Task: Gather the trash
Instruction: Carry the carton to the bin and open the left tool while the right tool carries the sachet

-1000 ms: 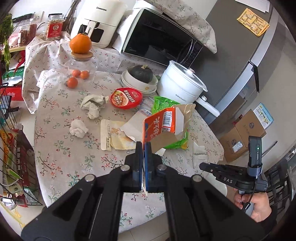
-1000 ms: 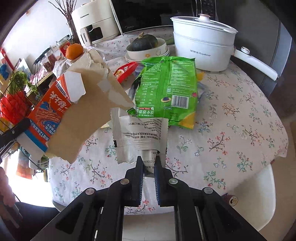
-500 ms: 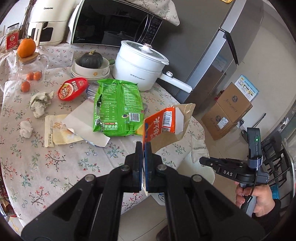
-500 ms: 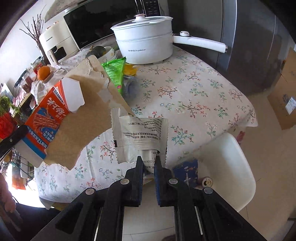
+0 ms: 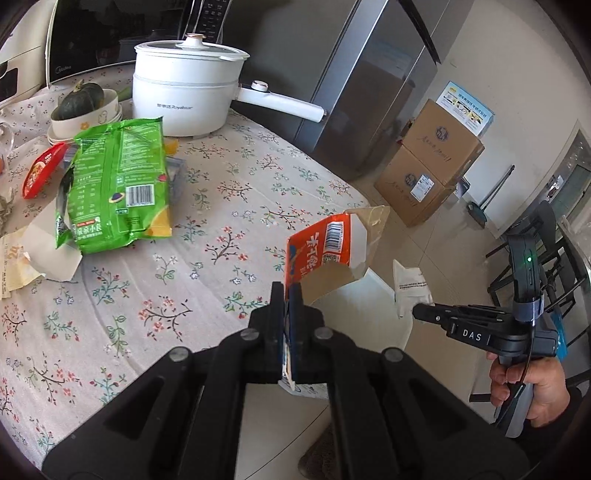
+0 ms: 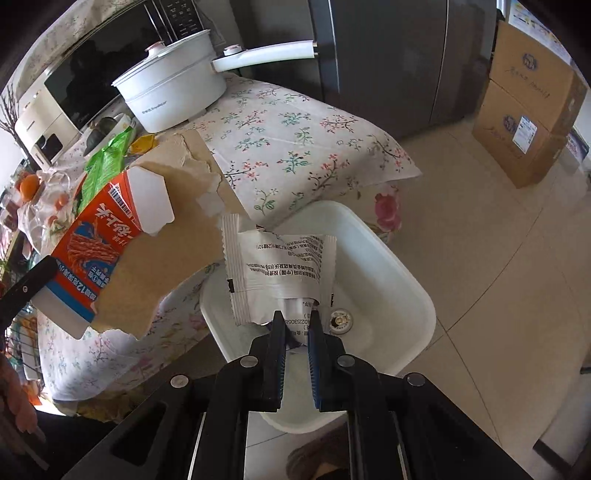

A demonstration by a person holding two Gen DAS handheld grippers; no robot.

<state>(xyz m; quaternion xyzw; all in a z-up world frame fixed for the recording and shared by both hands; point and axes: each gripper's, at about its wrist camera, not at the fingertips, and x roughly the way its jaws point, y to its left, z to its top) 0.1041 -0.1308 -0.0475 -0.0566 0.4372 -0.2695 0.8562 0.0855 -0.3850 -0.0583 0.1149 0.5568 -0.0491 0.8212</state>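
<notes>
From the left wrist view, the bench (image 5: 229, 221) is covered with a flowered cloth, and behind it stand a white electric pot (image 5: 184, 74), a microwave (image 5: 110, 33) and a grey refrigerator (image 5: 343, 74). On the cloth lie a green snack bag (image 5: 118, 184), a red lid (image 5: 42, 168) and some paper at the left edge, which is cut off. Two cardboard boxes (image 5: 432, 162) are stacked on the tiled floor. My left hand-held gripper (image 5: 287, 295) is closed on a torn orange carton (image 5: 325, 251), held beyond the bench edge. My right hand (image 5: 532, 387) holds the other tool at the right side.

Over on the right wrist view, my right hand-held gripper (image 6: 297, 325) is narrow and pinches a white wrapper (image 6: 280, 266) above a white bin (image 6: 391, 280) that stands on the floor (image 6: 480, 258) beside the bench. The wrapper hides much of the bin's inside; a small round thing (image 6: 340, 320) lies at the bottom, and I cannot tell what it is. The carton hangs at the left, and its lower end is partly covered by the left tool.
</notes>
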